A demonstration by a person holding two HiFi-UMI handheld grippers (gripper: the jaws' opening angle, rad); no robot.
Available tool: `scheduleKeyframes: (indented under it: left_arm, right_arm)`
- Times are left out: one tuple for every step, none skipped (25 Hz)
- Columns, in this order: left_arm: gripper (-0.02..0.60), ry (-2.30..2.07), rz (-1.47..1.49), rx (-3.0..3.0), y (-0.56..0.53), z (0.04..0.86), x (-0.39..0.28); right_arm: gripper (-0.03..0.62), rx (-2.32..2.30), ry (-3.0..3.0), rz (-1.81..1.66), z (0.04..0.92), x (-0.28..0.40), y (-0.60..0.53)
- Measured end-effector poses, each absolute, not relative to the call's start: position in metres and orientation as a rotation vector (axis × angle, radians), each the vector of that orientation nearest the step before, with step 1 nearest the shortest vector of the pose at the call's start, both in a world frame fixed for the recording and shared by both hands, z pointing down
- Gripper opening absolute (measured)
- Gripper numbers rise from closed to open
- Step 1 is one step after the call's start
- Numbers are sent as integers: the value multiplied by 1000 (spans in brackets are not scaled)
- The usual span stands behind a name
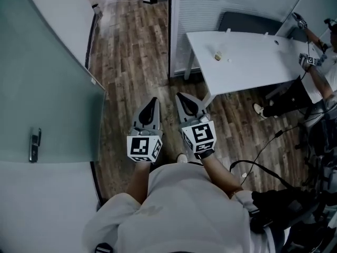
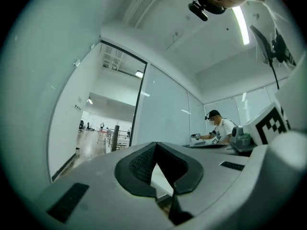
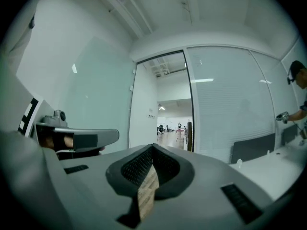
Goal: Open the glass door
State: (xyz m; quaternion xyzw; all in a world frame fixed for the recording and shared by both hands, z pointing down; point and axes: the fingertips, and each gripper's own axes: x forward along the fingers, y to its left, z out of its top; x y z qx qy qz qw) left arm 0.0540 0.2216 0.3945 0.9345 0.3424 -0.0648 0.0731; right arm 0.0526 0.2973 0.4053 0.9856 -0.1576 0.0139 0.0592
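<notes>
Door: frosted glass door [image 1: 47, 88] fills the left of the head view, standing clear of the doorway [image 3: 172, 109]; its handle [image 1: 34, 145] is at lower left.
Grippers: left gripper [image 1: 153, 101] and right gripper [image 1: 182, 96] at centre, jaws closed on nothing, well apart from the handle.
Progress: opening looks done.

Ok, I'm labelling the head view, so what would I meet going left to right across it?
Door handle → left gripper → right gripper → second person at the far right.
</notes>
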Motion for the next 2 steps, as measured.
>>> scheduleKeyframes:
  left_arm:
    - [3,1038,-192,2785,221,392,54]
    - [3,1047,-190,2761,220,390,54]
  right_arm:
    - [5,2991,-480,42,406,53,297]
    - [5,2998,-484,43,407,54,297]
